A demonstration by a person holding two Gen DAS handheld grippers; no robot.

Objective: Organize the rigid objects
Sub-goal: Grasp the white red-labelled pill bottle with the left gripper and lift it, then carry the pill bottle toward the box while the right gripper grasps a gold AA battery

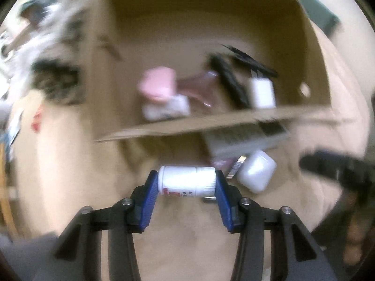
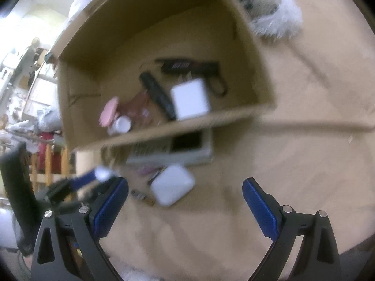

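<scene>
My left gripper (image 1: 186, 182) is shut on a white pill bottle (image 1: 186, 181), held sideways between the blue pads above the tan table, just in front of an open cardboard box (image 1: 178, 126). The box holds a pink item (image 1: 158, 85), a white jar (image 1: 168, 107), a white charger block (image 1: 262, 92) and black tools (image 1: 230, 82). My right gripper (image 2: 185, 192) is open and empty over the table, near a white earbud case (image 2: 172, 185). The left gripper with the bottle (image 2: 103, 173) shows at the left of the right wrist view. The box (image 2: 178, 124) also shows there.
A grey flat box (image 2: 187, 147) lies against the cardboard box's front wall. Small metal bits (image 2: 141, 196) lie by the earbud case. A furry grey-white item (image 2: 269, 16) lies beyond the box. Room clutter stands off the table's left edge.
</scene>
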